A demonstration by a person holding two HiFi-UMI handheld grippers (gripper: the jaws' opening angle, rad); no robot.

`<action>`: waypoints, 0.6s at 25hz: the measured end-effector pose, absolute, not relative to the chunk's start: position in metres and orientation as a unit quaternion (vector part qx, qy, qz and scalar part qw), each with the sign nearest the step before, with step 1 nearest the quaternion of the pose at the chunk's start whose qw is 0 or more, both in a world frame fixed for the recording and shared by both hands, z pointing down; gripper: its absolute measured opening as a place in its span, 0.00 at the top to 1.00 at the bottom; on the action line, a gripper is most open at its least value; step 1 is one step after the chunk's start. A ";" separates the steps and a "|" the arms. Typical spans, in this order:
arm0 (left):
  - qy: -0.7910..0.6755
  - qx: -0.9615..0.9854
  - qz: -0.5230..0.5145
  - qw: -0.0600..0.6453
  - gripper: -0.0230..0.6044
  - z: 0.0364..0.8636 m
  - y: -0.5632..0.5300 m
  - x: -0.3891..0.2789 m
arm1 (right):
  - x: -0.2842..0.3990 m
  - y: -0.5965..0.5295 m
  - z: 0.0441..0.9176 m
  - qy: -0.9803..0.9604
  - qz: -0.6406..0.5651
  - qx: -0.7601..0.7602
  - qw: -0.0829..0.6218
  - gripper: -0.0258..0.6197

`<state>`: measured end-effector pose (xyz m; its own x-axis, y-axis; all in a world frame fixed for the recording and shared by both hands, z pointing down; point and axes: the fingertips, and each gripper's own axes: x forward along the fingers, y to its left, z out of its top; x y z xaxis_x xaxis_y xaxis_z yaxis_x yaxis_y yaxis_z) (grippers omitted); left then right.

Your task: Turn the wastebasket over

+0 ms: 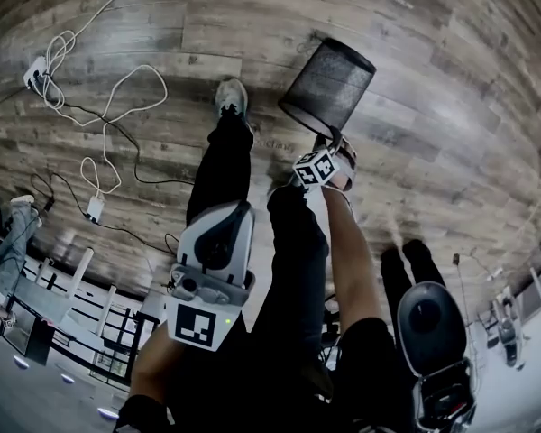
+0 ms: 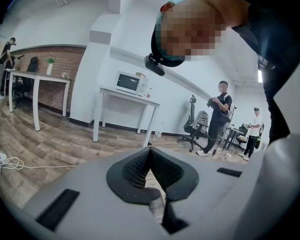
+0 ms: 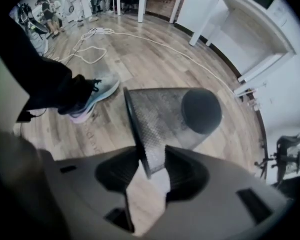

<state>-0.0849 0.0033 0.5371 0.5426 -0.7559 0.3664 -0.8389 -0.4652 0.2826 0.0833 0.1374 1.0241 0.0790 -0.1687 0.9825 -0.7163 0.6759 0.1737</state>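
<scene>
The black mesh wastebasket [image 1: 329, 84] lies tilted on the wood floor ahead of the person's feet, with its solid base [image 3: 202, 111] at the far end. My right gripper [image 1: 329, 141] points down at its near rim. In the right gripper view the rim and a strip of mesh wall [image 3: 152, 134] sit between the jaws of that gripper [image 3: 151, 160]. The jaws stand apart, and floor shows through the gap. My left gripper [image 1: 237, 210] is held low by the person's left leg, away from the basket. Its tips [image 2: 149, 151] meet with nothing between them.
White cables and a power strip [image 1: 99, 106] trail over the floor at the left. The person's shoe [image 1: 232, 97] stands just left of the basket. A grey device [image 1: 435, 327] hangs at the lower right. A white table with a microwave [image 2: 131, 82] and two standing people [image 2: 220, 116] are farther off.
</scene>
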 end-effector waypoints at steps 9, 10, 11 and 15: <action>-0.466 0.853 0.088 0.219 0.91 0.529 -0.001 -0.088 | 0.091 0.117 1.002 -0.636 0.298 0.390 0.596 0.73; -0.466 0.853 0.088 0.220 0.91 0.529 -0.002 -0.088 | 0.092 0.114 0.999 -0.636 0.305 0.396 0.588 0.74; -0.465 0.853 0.088 0.221 0.91 0.529 -0.003 -0.088 | 0.093 0.112 0.996 -0.636 0.311 0.401 0.581 0.74; -0.463 0.853 0.091 0.223 0.91 0.531 -0.007 -0.085 | 0.101 0.106 0.988 -0.631 0.333 0.421 0.560 0.77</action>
<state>-0.0846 -0.0070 0.5315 0.5553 -0.7494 0.3607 -0.8301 -0.4727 0.2959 0.1011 0.1055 0.9883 -0.0183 -0.1590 0.9871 -0.9042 0.4239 0.0515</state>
